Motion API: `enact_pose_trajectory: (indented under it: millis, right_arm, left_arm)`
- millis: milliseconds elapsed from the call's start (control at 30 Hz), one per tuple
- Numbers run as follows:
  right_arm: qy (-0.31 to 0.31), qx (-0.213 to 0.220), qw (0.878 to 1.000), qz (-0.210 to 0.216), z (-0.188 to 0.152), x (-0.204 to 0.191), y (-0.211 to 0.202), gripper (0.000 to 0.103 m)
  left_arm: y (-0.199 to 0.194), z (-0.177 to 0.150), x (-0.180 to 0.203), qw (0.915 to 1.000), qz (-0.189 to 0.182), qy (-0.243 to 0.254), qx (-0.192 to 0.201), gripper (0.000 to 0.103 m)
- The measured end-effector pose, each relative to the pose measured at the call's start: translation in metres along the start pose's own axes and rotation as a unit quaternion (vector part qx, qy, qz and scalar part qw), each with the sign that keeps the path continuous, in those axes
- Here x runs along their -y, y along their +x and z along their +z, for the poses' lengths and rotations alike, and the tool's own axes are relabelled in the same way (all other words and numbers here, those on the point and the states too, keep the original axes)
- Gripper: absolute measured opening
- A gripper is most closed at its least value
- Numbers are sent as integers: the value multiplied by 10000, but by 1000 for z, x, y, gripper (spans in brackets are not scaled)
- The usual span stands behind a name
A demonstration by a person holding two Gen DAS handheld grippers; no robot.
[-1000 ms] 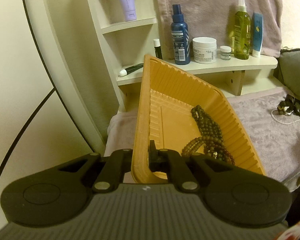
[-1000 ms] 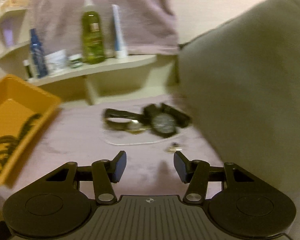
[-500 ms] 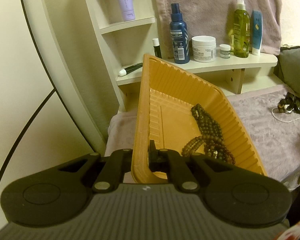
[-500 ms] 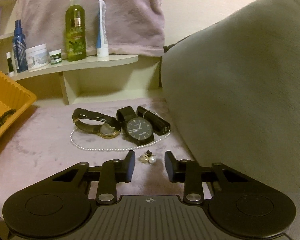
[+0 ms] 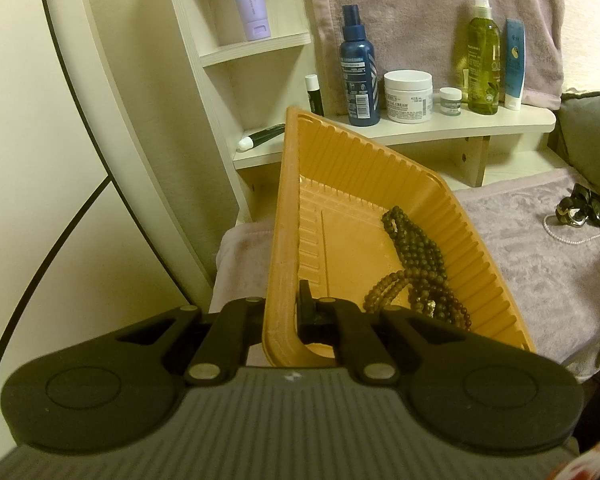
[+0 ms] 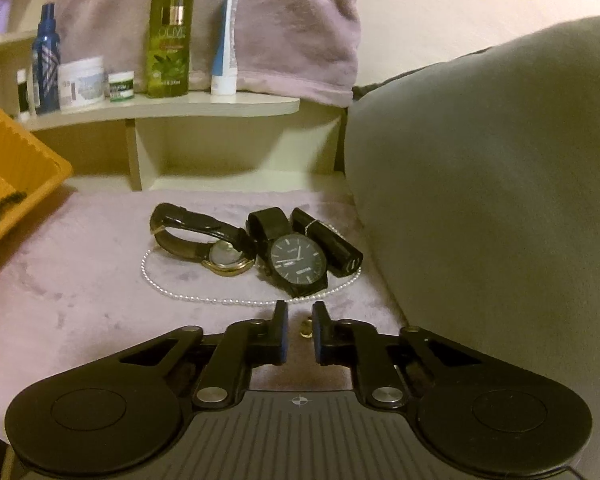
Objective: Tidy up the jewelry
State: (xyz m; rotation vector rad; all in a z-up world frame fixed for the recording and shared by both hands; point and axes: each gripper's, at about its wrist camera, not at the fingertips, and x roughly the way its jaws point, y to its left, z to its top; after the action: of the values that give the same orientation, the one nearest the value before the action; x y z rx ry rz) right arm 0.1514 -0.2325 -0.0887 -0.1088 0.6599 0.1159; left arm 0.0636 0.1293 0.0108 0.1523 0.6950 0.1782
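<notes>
Here, my right tongs had just closed around a small gold earring on the mauve plush throw; my left tongs clamped the ribbed orange plastic tray rim. Next: lift carefully, carry trayward.

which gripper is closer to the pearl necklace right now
Right. The right gripper sits just in front of the pearl necklace, its fingers nearly closed around a small earring. The left gripper is off to the side, clamped on the orange tray rim.
</notes>
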Motion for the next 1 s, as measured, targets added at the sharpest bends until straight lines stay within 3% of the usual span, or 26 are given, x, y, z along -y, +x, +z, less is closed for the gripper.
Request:
enact_pose_trajectory:
  millis: [167,567,733,1000]
  right_arm:
    - [-53,69,10000,23,-3,-4,-6,4]
    - [-173,397,9968,665,12,-39,-37,4]
    - [-413,646,9898,1197,31,-70,-50,4]
    - [-916,895,9682,2147,51,-133,-64,4]
  left_arm:
    - [1,-1,0,10000,3,7,1,4]
    - [0,-1,0,10000,1,3,3,4]
    - [0,-1,0,10000,-6,-16,7,4]
    - [0,-1,0,10000,-19,-43,13,5]
